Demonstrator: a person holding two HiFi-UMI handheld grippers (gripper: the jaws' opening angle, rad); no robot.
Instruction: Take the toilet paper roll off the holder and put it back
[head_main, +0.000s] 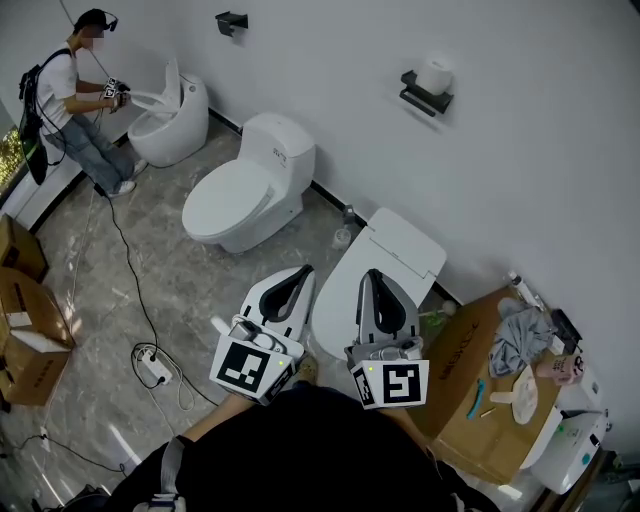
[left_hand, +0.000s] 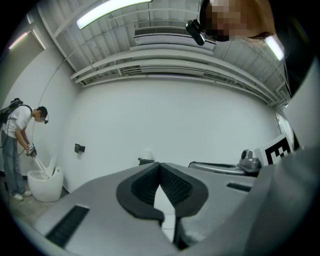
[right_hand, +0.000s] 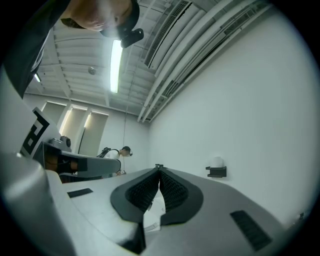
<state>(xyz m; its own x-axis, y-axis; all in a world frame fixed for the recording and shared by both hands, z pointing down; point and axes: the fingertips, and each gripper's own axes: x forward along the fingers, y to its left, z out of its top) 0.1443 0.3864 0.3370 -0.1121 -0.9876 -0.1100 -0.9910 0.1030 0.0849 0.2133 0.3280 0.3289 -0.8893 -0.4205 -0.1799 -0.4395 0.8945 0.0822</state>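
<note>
A white toilet paper roll (head_main: 436, 75) sits on a black wall holder (head_main: 425, 97) high on the white wall, far ahead of both grippers. In the head view my left gripper (head_main: 306, 270) and right gripper (head_main: 374, 273) are side by side over a toilet, both pointing toward the wall. Both are shut with nothing between the jaws. From the left gripper (left_hand: 159, 164), the roll (left_hand: 146, 155) appears small, just left of the tips. The right gripper view has its gripper (right_hand: 159, 167) at centre, with the roll (right_hand: 217, 161) and holder (right_hand: 216, 172) off to the right.
A closed white toilet (head_main: 385, 265) lies under the grippers, with two more toilets (head_main: 250, 185) (head_main: 172, 115) along the wall. Another person (head_main: 75, 110) works at the far one. A cardboard box (head_main: 480, 390) with a cloth stands at right; boxes (head_main: 25, 330) and a power strip (head_main: 152, 365) at left.
</note>
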